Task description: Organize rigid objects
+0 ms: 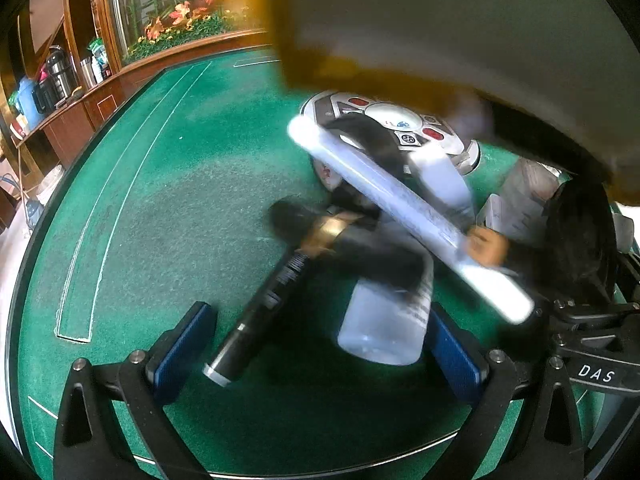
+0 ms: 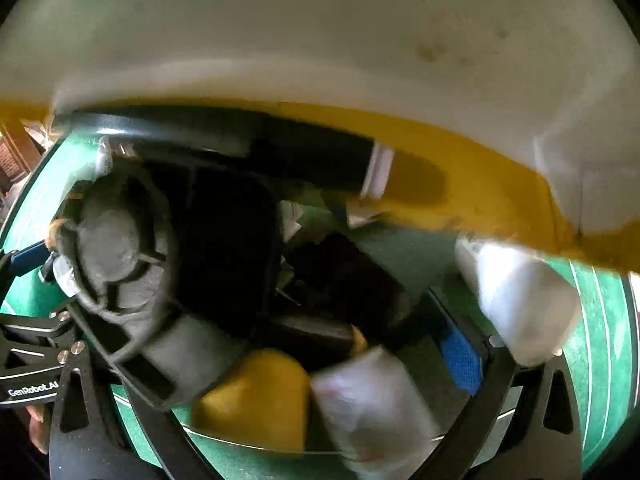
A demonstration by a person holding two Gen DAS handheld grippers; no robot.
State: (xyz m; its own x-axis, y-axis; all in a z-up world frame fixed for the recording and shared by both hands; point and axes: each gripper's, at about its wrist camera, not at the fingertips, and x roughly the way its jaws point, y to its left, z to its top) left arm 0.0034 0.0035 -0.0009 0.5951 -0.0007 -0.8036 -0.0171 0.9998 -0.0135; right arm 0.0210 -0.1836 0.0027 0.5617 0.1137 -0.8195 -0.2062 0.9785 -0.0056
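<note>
So the left hand-held gripper had its jaws spread wide over the green surface, nothing gripped. Sitting right between its blue pads was a black cylinder with a silver end cap, lying diagonally, and just beside that, toward the right pad, a clear plastic bottle on its side. A bit farther ahead, a long pale tube lay angled across the pile, over something black with a gold band. Beyond that sat a round white gadget with red buttons. A blurry white-and-yellow container loomed over the far right of it all.

The right hand-held gripper also looked open, only one blue pad clearly showing. Close in between its fingers were a yellow lump and a clear wrapped thing, both badly smeared. Slightly ahead to the left, a grey-and-black moulded part sat beside a dark block. Out right was a white blurred object, and farthest off, the same white-and-yellow container.
</note>
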